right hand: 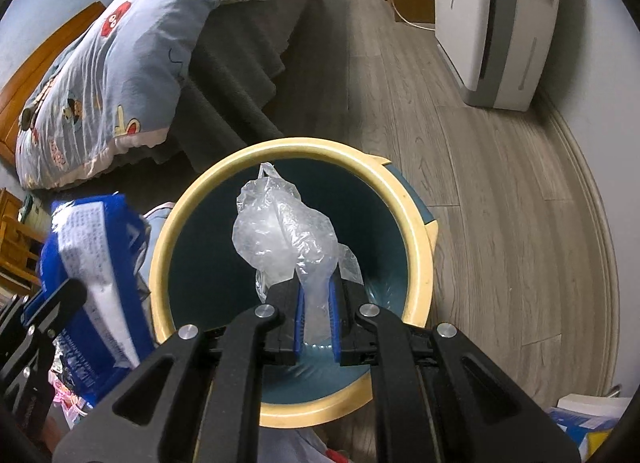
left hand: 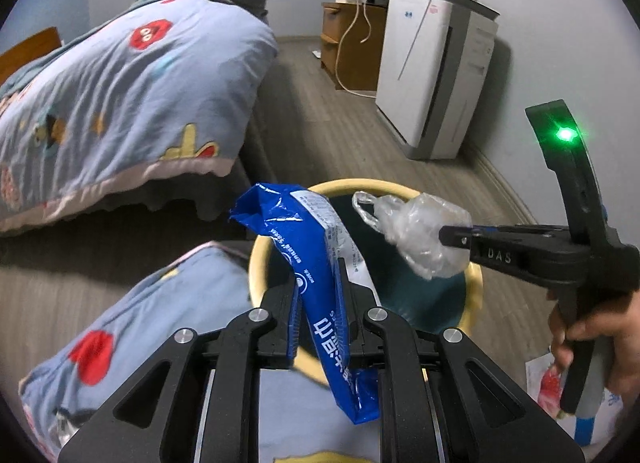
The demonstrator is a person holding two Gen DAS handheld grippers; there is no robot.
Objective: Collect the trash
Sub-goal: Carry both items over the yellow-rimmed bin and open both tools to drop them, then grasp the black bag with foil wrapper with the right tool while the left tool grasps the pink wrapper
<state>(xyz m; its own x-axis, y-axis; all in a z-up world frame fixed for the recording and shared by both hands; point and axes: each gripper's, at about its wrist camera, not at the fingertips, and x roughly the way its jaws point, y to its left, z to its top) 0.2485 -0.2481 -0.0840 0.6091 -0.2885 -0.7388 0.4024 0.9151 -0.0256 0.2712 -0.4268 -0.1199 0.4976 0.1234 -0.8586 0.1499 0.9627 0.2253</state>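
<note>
The left gripper point(left hand: 318, 283) is holding a blue wrapper point(left hand: 308, 263) between its narrow jaws. The wrapper is long and flat; its long axis is running along the fingers, with the torn upper end pointing forward past the fingertips and leaning to the left, and the lower end hanging back behind the jaws. The right gripper point(right hand: 318, 297) is pinching a crumpled clear plastic bag point(right hand: 286, 239), jaws nearly closed on it. The bag is standing forward out of the fingertips, its thin handle loop pointing ahead. Both pieces are hanging over the open bin point(right hand: 416, 231), just beyond the jaws; the bag is over the middle of the mouth and the wrapper is near the yellow rim
</note>
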